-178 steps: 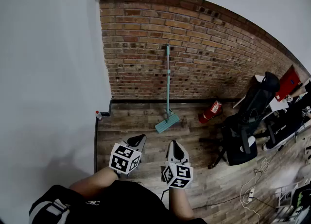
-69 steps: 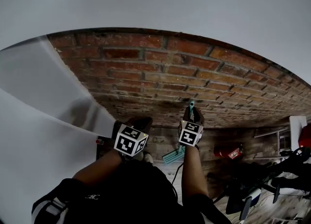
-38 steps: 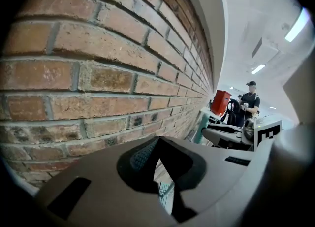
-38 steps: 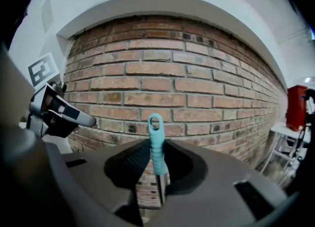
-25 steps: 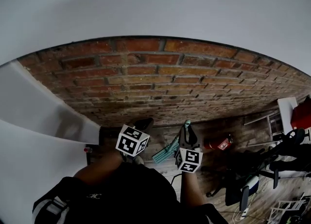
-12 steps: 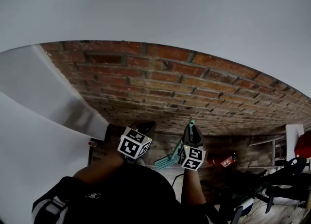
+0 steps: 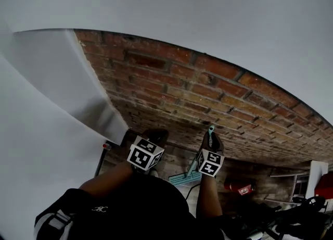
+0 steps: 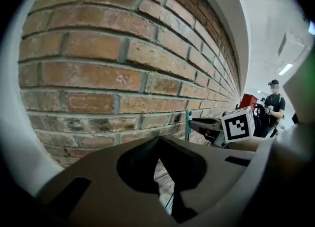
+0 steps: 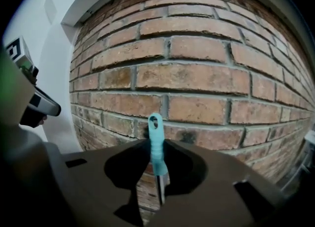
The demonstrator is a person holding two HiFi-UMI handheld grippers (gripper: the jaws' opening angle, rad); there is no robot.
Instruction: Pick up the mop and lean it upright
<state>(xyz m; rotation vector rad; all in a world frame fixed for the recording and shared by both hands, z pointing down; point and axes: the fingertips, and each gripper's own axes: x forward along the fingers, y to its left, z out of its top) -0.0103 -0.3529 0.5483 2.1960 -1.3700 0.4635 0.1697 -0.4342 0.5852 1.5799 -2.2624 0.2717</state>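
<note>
Swung nearer upright since a moment ago, the light, stiff mop (image 7: 185,178) hangs beside the brick wall (image 7: 208,85), its slim top grip (image 9: 155,142) clenched by the right tool (image 7: 210,139), whose jaws just tightened, a high hold likely to let the head sway, while the left tool (image 7: 155,136) is closed and empty.

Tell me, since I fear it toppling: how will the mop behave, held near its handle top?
Its thin handle looks rigid, so probably no flopping. Gripped near the top by the right tongs, with the flat mop head well below, it likely swings easily. So tall and narrow, it may tip unless leaned on the brick wall.
</note>
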